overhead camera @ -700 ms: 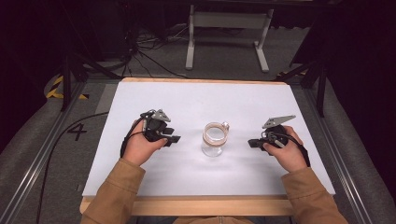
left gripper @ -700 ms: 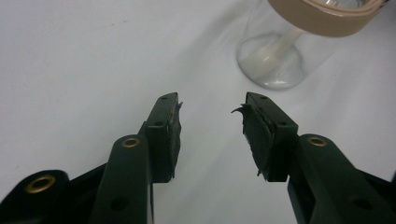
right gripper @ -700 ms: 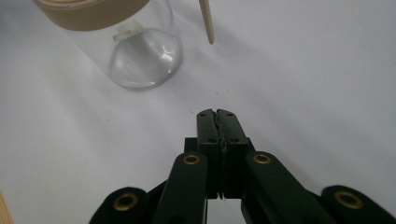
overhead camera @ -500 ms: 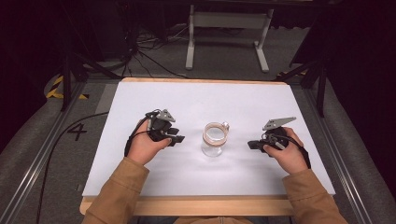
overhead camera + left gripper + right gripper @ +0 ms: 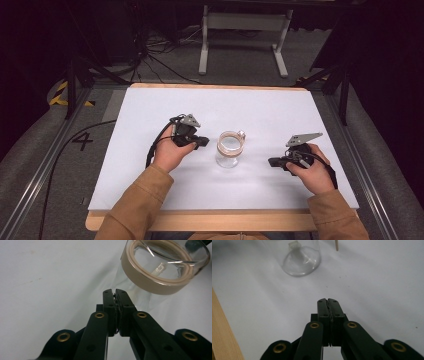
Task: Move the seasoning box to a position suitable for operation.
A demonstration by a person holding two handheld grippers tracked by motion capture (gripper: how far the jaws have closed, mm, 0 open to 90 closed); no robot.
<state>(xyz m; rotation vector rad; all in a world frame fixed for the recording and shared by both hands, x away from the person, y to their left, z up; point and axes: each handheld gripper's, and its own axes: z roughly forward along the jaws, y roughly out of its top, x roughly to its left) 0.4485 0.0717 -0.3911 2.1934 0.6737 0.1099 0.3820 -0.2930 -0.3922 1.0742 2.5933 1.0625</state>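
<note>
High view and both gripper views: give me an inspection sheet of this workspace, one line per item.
Surface: white table top, wooden front edge, bare around the work.
Job's things: clear glass jar with a tan rim band, upright mid-table, untouched; a small part lies inside.
Clutter: nothing seen on the top.
Grippers: left hand-held gripper shut and empty, tip close to the jar; right hand-held gripper shut and empty, farther off.
Cables: a black lead loops from the left gripper; more cables on the floor behind.
Surroundings: dark room, white stand legs beyond the table.

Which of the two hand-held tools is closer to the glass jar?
The left tool, its shut tips almost at the glass jar; the right tool sits farther away.
</note>
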